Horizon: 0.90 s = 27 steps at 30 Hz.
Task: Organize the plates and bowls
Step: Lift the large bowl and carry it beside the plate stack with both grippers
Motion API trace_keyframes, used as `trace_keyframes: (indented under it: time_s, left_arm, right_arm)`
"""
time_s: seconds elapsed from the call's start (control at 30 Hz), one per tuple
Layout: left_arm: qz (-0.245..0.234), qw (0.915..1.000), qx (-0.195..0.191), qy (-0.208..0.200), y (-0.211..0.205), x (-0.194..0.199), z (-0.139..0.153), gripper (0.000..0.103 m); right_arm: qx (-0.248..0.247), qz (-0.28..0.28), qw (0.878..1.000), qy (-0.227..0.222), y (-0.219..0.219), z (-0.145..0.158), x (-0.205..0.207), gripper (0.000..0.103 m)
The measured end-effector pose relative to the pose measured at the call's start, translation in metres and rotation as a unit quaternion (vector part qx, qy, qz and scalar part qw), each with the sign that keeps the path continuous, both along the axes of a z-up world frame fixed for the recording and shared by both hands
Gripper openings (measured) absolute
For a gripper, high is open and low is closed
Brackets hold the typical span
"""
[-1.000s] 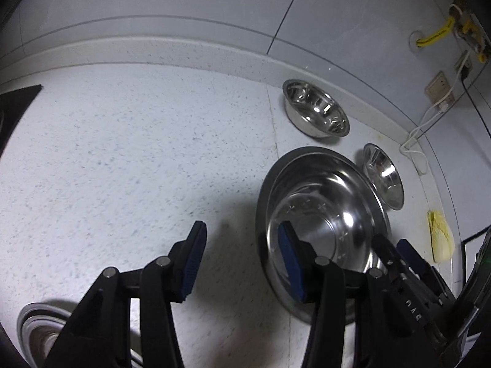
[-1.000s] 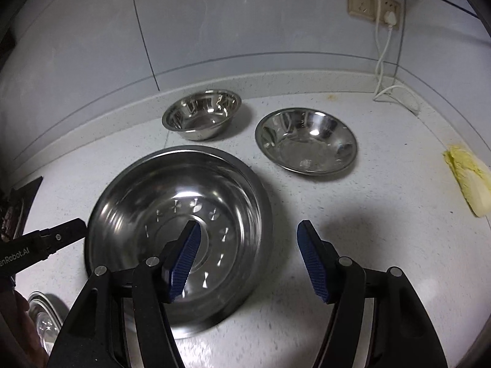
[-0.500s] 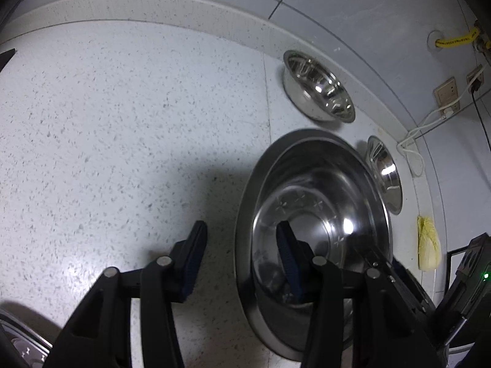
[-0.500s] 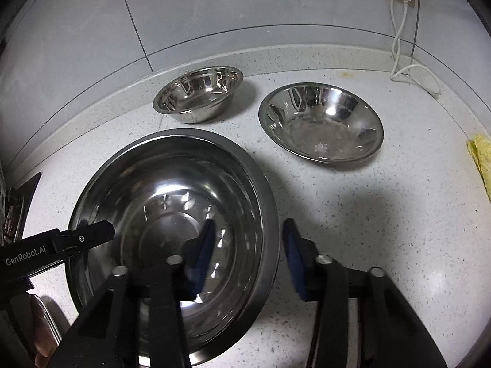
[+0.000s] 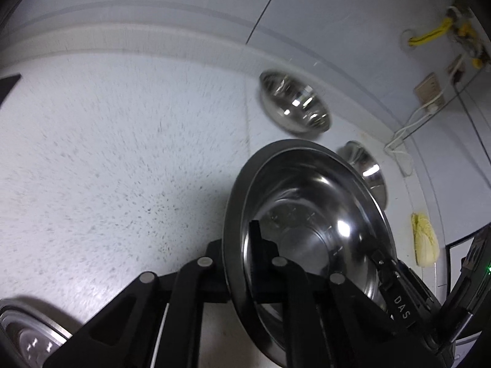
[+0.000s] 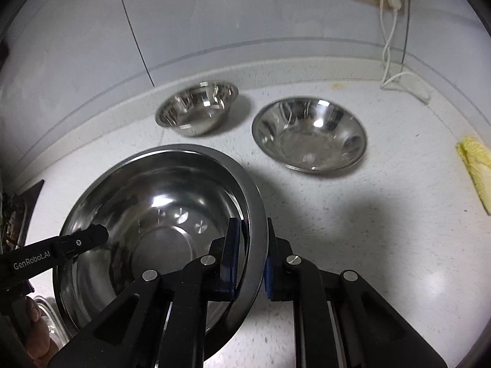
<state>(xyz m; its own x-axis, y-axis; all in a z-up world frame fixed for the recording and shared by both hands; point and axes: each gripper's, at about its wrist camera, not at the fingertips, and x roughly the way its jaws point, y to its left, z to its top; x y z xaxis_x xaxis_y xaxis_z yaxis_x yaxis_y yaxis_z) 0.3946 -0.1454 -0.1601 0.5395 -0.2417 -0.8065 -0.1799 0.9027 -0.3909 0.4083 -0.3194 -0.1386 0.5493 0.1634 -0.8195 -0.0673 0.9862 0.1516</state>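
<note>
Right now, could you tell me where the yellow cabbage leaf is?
The cabbage leaf lies at the counter's right edge in the right wrist view, right of the wide bowl.

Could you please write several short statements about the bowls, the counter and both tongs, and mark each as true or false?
1. The right tongs are clamped on the rim of the large steel bowl. True.
2. The left tongs hang open beside the large bowl without touching it. False: they are shut on its opposite rim.
3. Two smaller steel bowls stand on the counter beyond the large one. True: the small bowl sits near the wall, the medium bowl to its right.
4. The medium bowl is nested inside the large bowl. False: it stands apart on the counter.
5. A red cloth lies at the right edge. False: the yellow cloth lies there.
</note>
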Motion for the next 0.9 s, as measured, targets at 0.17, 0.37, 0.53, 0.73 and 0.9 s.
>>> trace_keyframes:
  time_s: [0.17,0.37,0.53,0.73,0.9]
  left_arm:
    - [-0.006,0.9996,0.004,-0.029,-0.006,-0.034,0.029,0.007]
    - [-0.025,0.9980,0.022,-0.053,-0.026,-0.084,0.054,0.007]
    - [-0.047,0.9967,0.037,-0.056,-0.039,-0.124,0.051,0.007]
    - [-0.070,0.9954,0.051,-0.039,-0.054,-0.150,0.027,0.007]
    - [-0.078,0.9952,0.057,-0.018,-0.063,-0.157,0.006,0.007]
  right_arm:
    - [0.009,-0.001,1.000,-0.027,-0.009,0.032,-0.033,0.012]
    - [0.004,-0.012,0.999,-0.030,-0.024,0.053,-0.083,0.013]
    - [-0.004,-0.020,1.000,-0.024,-0.039,0.057,-0.127,0.013]
    - [-0.010,-0.034,0.999,-0.002,-0.053,0.044,-0.166,0.013]
    - [-0.016,-0.036,0.999,0.016,-0.059,0.030,-0.184,0.014]
